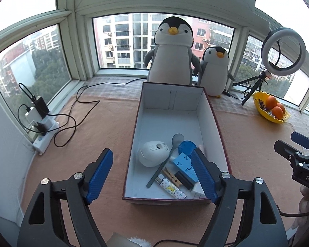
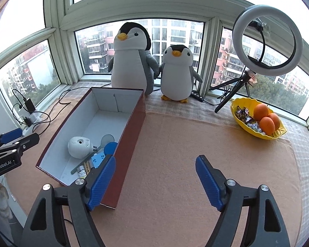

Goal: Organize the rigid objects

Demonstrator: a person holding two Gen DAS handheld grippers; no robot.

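A dark red cardboard box with a white inside stands on the orange cloth. It shows left of centre in the right wrist view. In its near end lie a white round device, a blue lid, a grey spoon, a blue-and-white carton, a wooden clothespin and a patterned strip. My left gripper is open and empty above the box's near left corner. My right gripper is open and empty over bare cloth right of the box.
Two plush penguins stand behind the box at the window. A yellow bowl with oranges and candy and a ring light on a tripod are at the right. A power strip with cables lies at the left.
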